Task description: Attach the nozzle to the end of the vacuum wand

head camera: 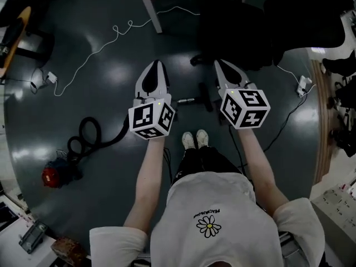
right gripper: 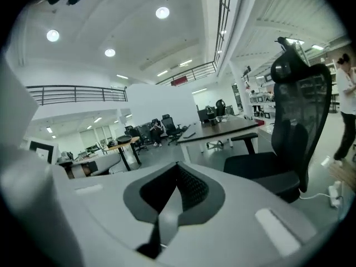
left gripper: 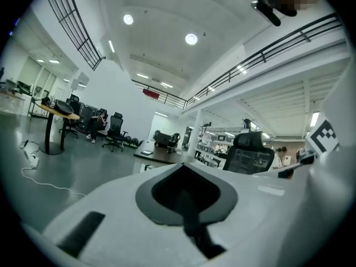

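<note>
I stand with both grippers held up at chest height and pointing forward, far above the floor. My left gripper [head camera: 157, 67] is shut and empty; in the left gripper view its jaws [left gripper: 183, 167] meet with nothing between them. My right gripper [head camera: 221, 65] is also shut and empty, its pads [right gripper: 177, 166] closed together. Down on the floor, a red vacuum body [head camera: 53, 176] lies at the lower left with a looped black hose [head camera: 89, 133] running toward my feet. A short silver tube with a black part [head camera: 194, 100] lies on the floor between the two grippers.
A black office chair [head camera: 239, 29] stands ahead of me, large in the right gripper view [right gripper: 295, 121]. A white desk leg [head camera: 149, 7] and a white cable [head camera: 111, 38] lie ahead to the left. A power strip [head camera: 304, 85] sits at right. A person [right gripper: 347, 104] stands nearby.
</note>
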`<state>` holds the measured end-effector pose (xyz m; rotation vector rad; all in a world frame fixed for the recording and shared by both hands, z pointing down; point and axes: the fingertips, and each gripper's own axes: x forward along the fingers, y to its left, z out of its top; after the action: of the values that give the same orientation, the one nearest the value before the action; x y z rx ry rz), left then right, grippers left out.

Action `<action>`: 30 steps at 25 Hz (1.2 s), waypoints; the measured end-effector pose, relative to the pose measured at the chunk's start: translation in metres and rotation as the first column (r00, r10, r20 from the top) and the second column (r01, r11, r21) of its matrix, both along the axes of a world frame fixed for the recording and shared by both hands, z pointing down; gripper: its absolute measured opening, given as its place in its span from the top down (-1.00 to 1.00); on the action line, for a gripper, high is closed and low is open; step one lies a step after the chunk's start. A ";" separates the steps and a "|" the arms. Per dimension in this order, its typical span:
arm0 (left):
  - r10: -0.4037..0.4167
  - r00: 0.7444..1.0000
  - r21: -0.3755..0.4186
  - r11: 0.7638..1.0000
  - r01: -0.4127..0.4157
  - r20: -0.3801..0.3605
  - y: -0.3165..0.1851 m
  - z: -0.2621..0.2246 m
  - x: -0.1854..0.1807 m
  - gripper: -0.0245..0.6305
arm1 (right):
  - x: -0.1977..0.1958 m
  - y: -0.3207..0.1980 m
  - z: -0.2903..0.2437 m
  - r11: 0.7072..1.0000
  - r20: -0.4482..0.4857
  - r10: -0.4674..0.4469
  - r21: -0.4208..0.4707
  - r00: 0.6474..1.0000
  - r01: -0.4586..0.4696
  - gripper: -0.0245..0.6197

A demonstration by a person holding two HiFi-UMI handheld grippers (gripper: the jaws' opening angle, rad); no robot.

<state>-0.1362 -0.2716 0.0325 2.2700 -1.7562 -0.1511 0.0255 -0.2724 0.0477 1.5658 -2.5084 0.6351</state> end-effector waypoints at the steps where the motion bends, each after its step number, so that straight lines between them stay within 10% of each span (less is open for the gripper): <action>1: 0.005 1.000 0.025 1.000 -0.005 -0.002 0.010 -0.017 0.001 0.92 | 0.000 0.010 -0.019 1.000 0.006 -0.008 0.028 1.000 0.008 0.90; 10: 0.146 0.984 0.144 0.976 -0.160 0.102 0.096 -0.048 0.053 0.92 | -0.006 0.094 -0.028 0.997 -0.014 -0.018 0.070 1.000 0.019 0.90; 26: 0.193 0.980 0.184 0.963 -0.199 0.051 0.191 -0.086 0.093 0.92 | 0.007 0.179 -0.091 0.978 0.009 -0.077 0.196 0.997 0.074 0.90; 30: 0.232 0.973 0.215 0.949 -0.230 0.015 0.202 -0.102 0.100 0.92 | -0.003 0.196 -0.112 0.975 0.206 -0.169 0.177 0.964 0.133 0.90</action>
<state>-0.0361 -0.0697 -0.0699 2.6025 -1.5165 -0.3197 0.0221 -0.0766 -0.0644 1.4003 -2.8768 0.6289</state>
